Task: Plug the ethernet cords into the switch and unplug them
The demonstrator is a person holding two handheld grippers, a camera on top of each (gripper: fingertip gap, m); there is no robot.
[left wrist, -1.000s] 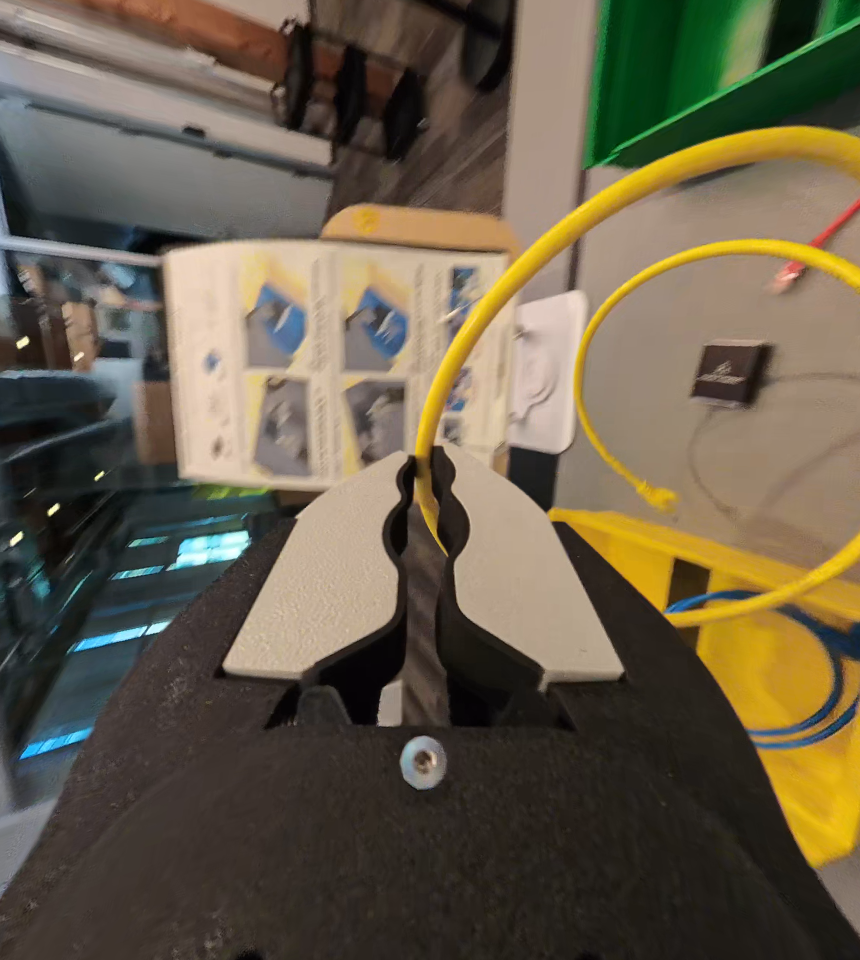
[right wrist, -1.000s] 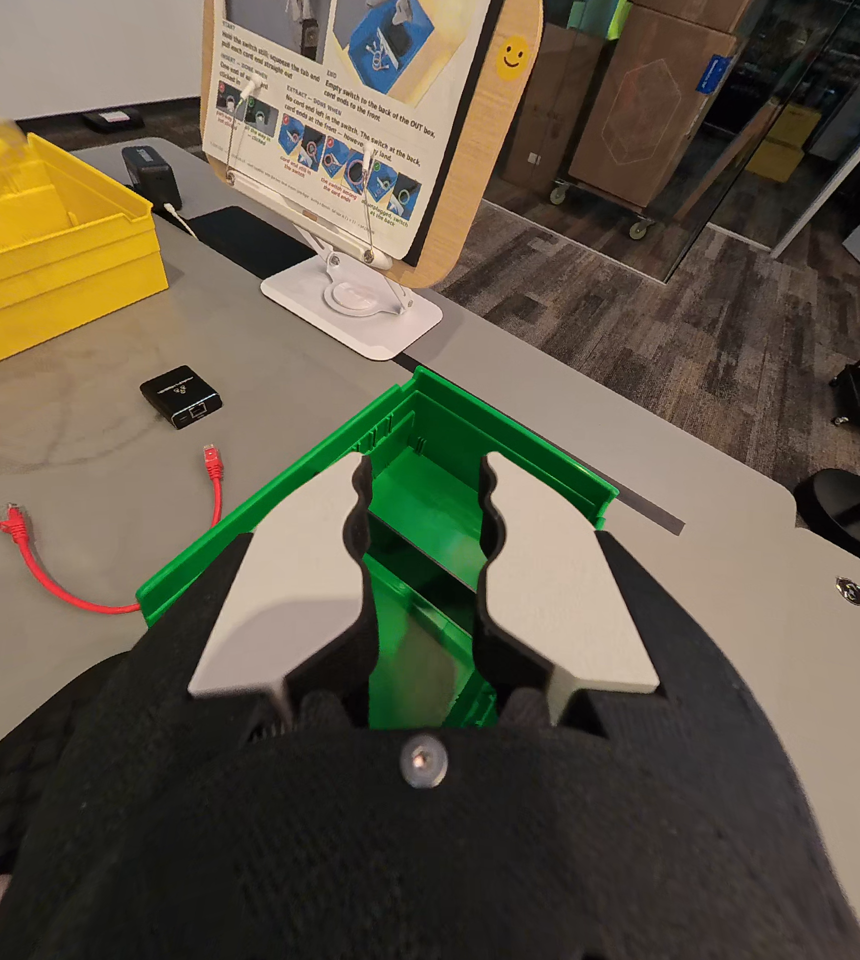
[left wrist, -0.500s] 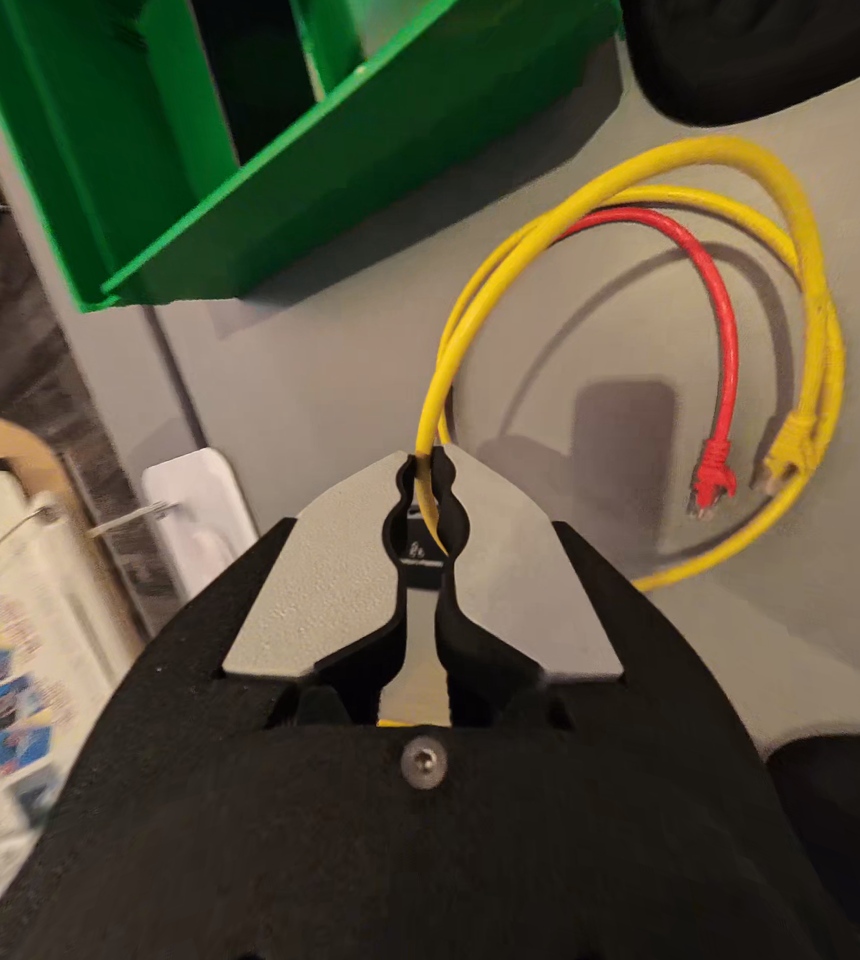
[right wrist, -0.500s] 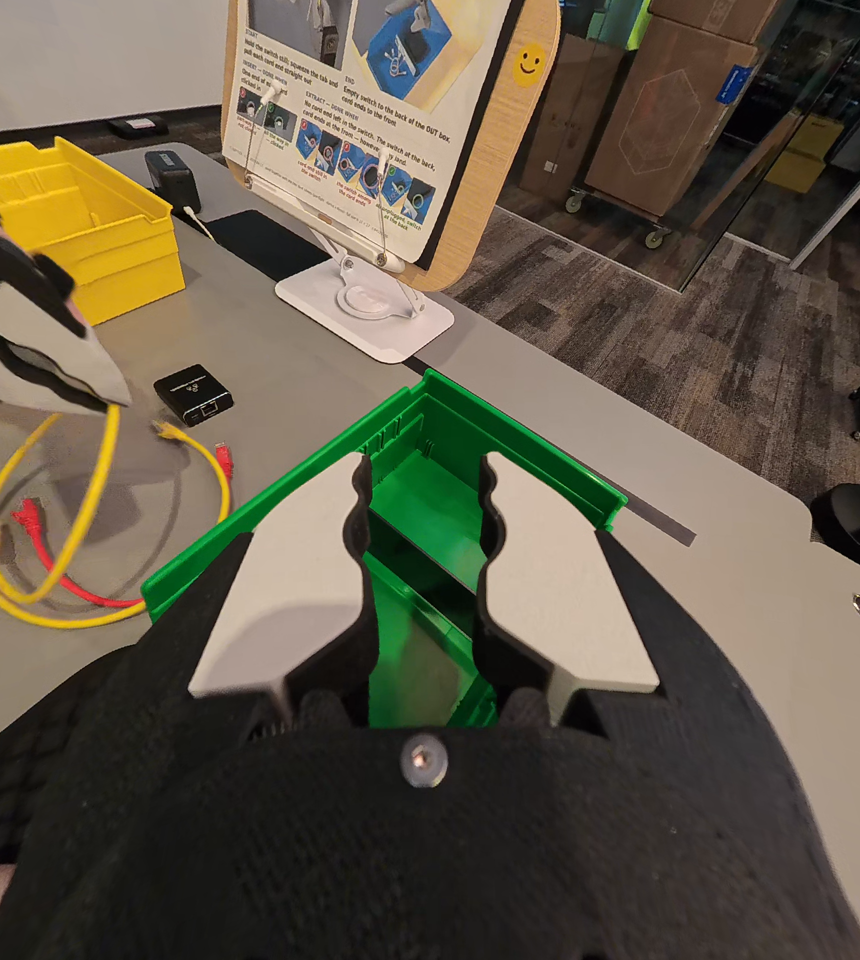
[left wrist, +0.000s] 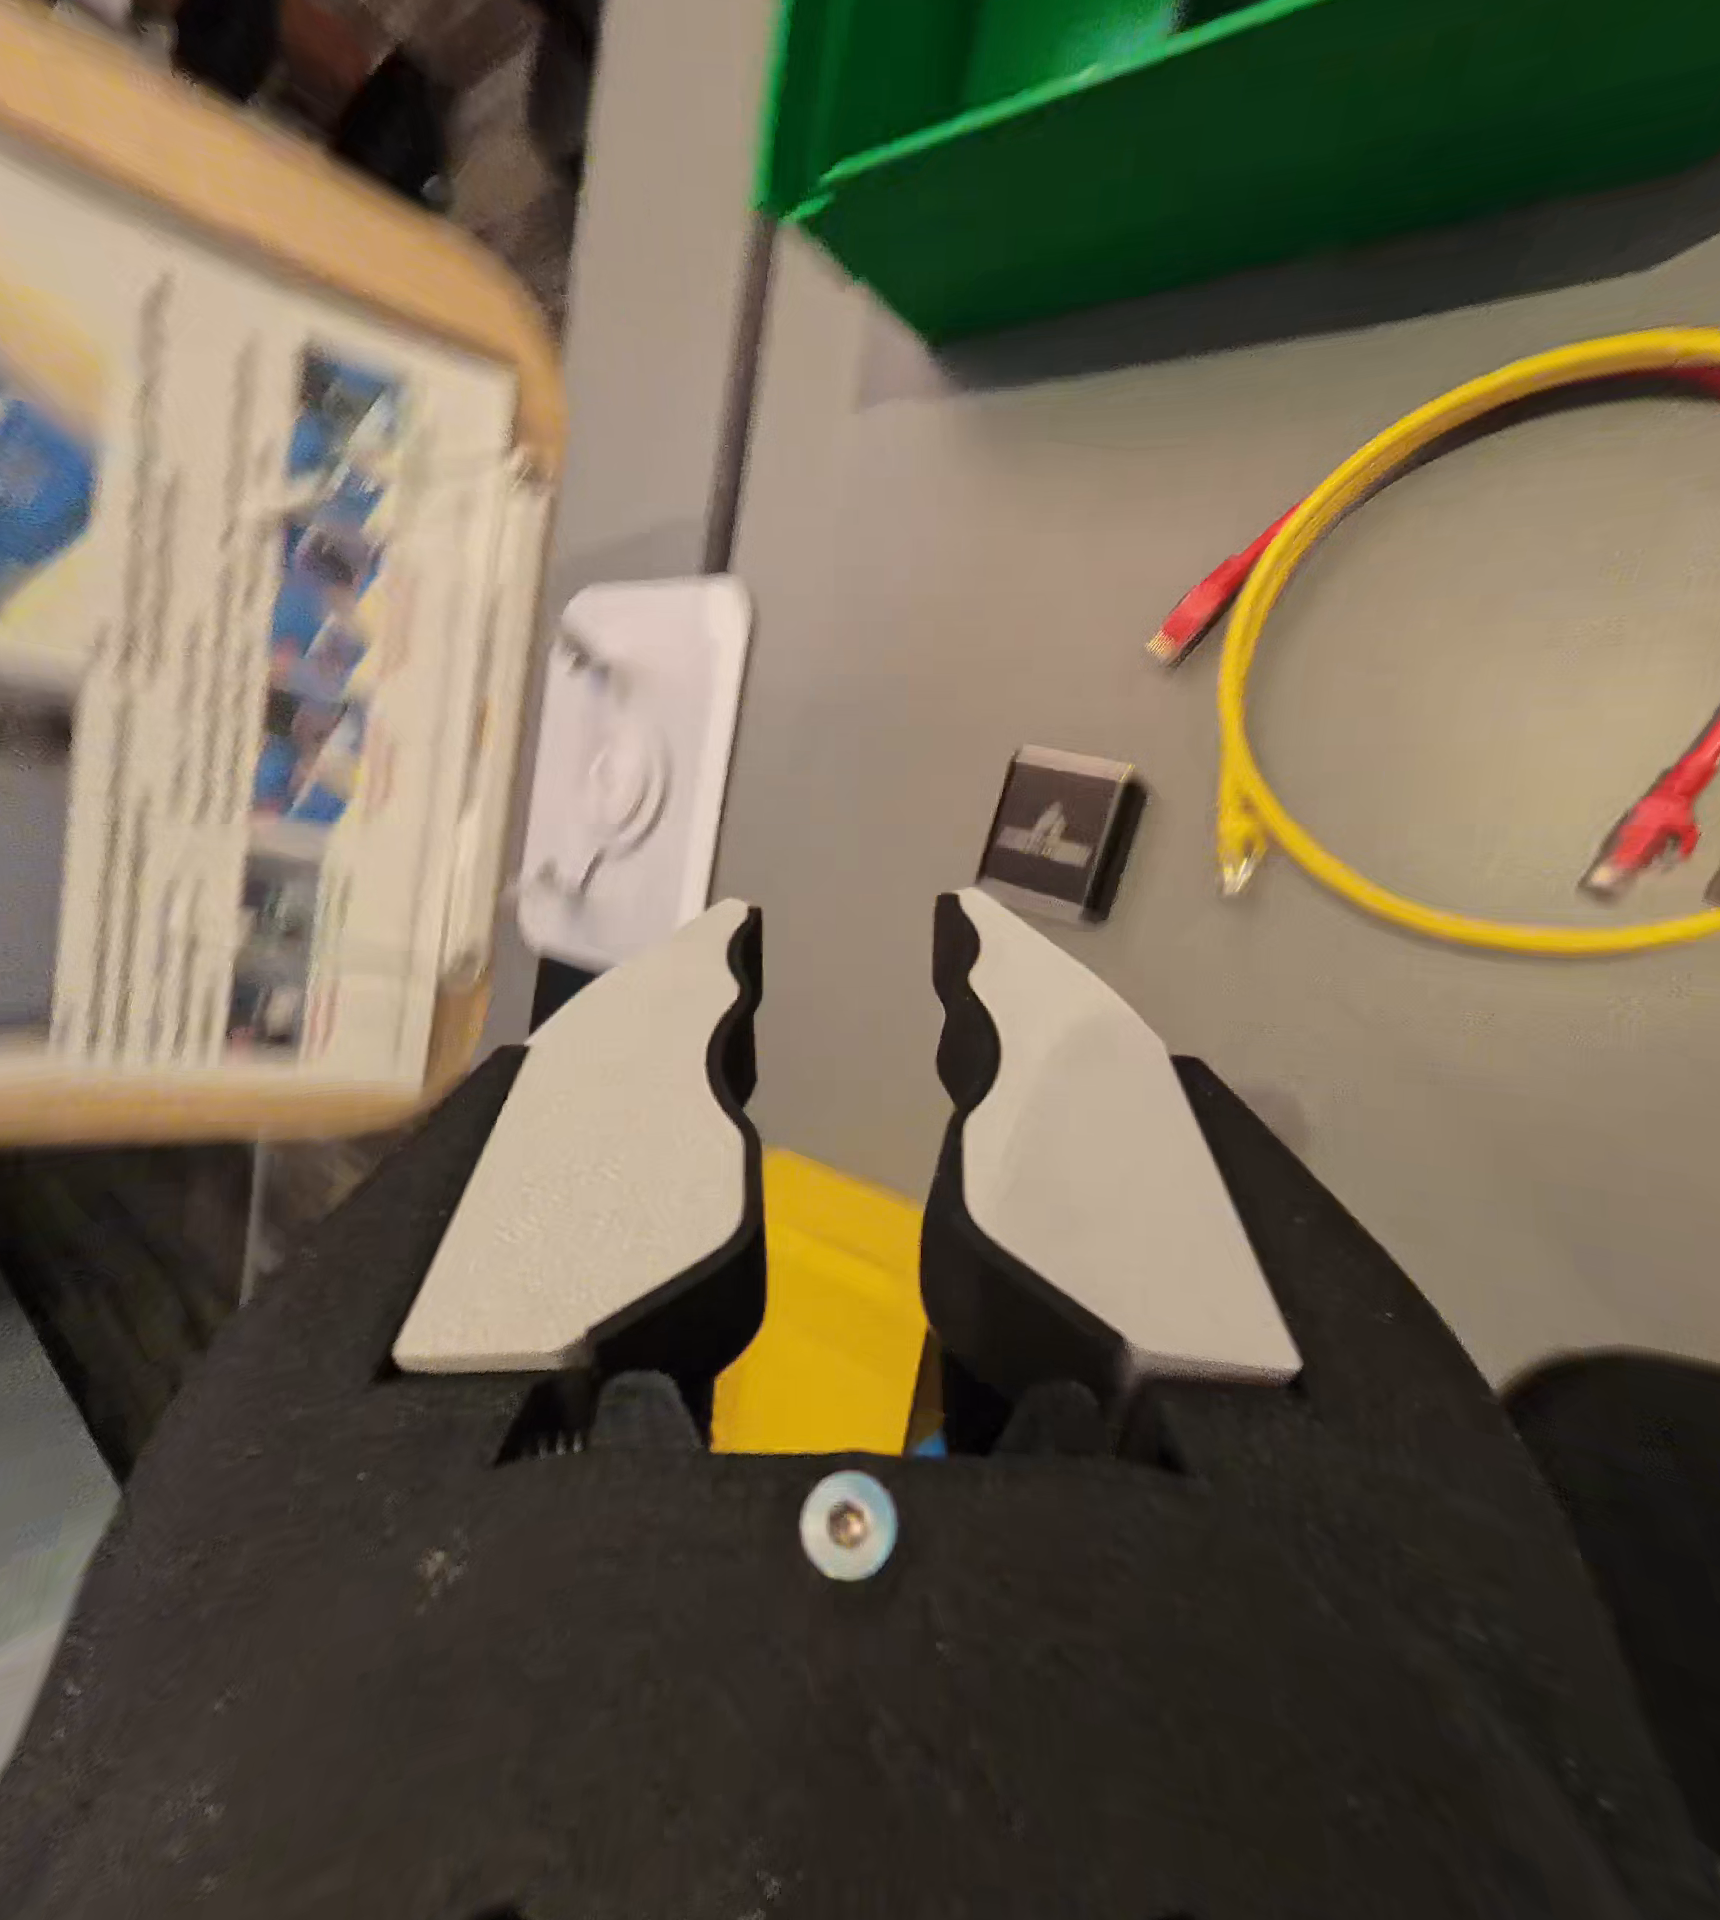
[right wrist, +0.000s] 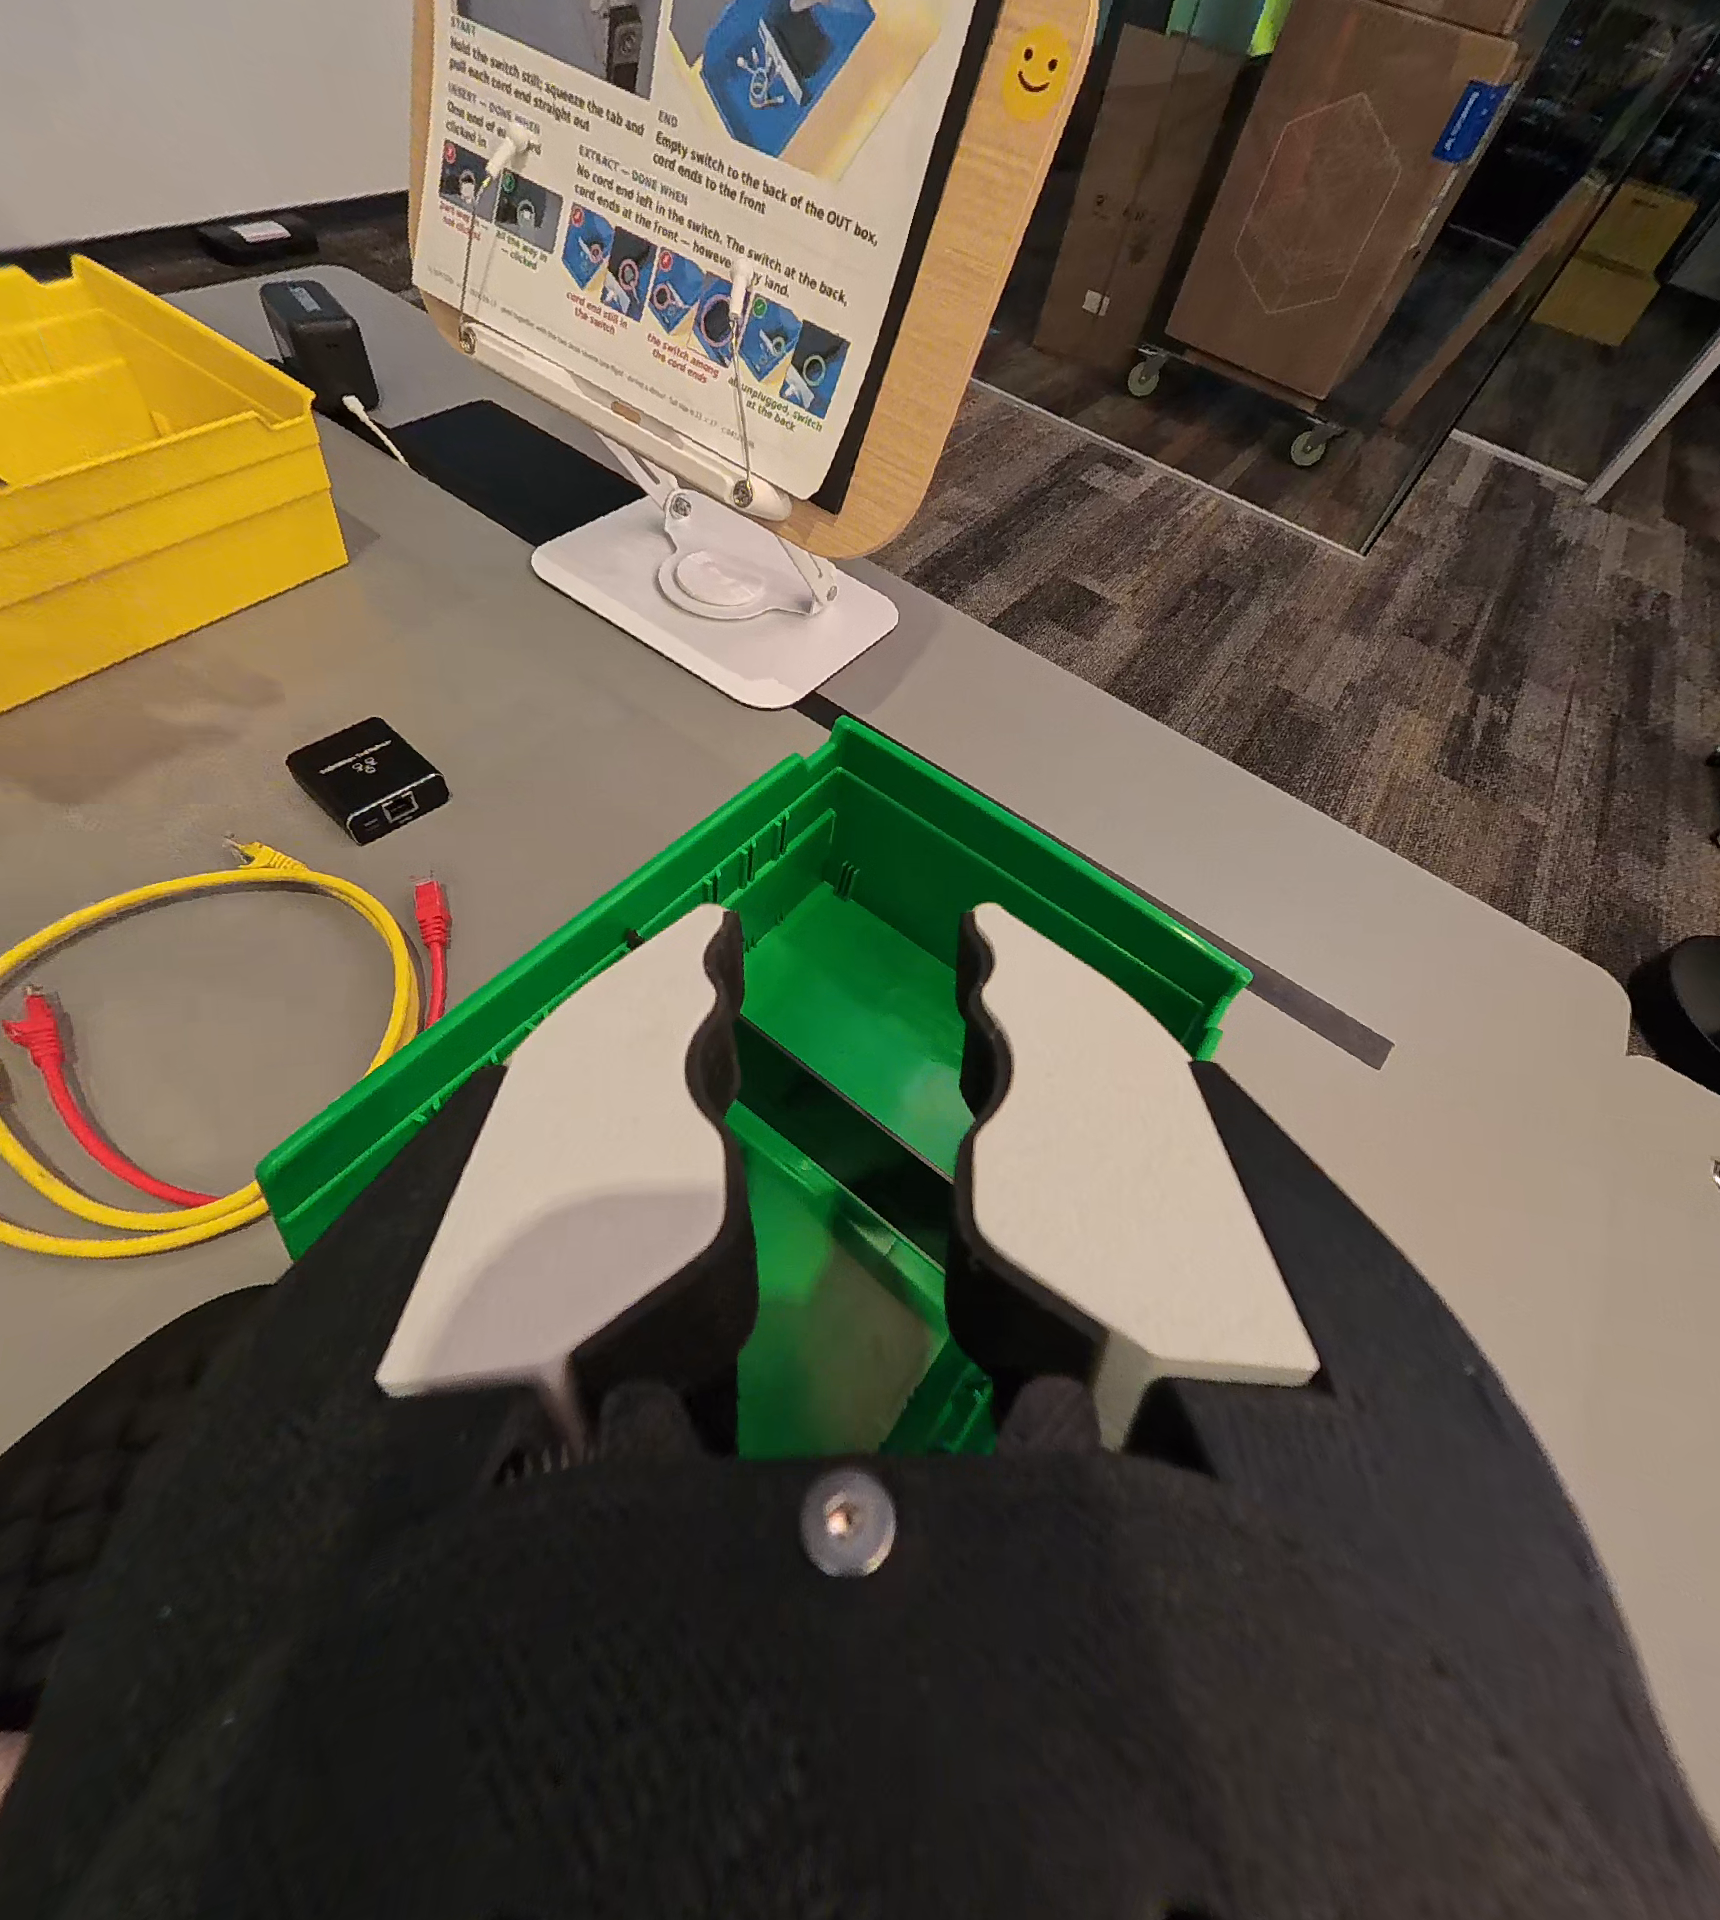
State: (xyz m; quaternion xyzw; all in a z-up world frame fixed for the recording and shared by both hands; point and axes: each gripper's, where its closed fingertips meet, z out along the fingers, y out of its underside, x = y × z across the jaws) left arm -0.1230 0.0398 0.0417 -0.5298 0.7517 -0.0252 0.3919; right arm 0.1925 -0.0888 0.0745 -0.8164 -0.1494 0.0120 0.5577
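While both claws (left wrist: 845, 914) (right wrist: 840, 920) are gaping empty, 2 light, floppy cords (right wrist: 160, 1049) are lying beside the small switch (right wrist: 368, 777); stiff plugs (right wrist: 432, 909) are offering the likeliest grip.

Both grippers, left gripper (left wrist: 845, 920) and right gripper (right wrist: 843, 925), look alike: black textured bodies, pale grey wedge-shaped fingers (right wrist: 586, 1164) with wavy black inner pads, one silver screw (right wrist: 845, 1525) set centrally below the jaws.

Glossy green plastic bin (right wrist: 939, 831), matt grey table (right wrist: 544, 727), smooth black switch (right wrist: 368, 774), rubbery yellow (right wrist: 212, 894) and red (right wrist: 97, 1143) cords, wood-look board (right wrist: 970, 260)
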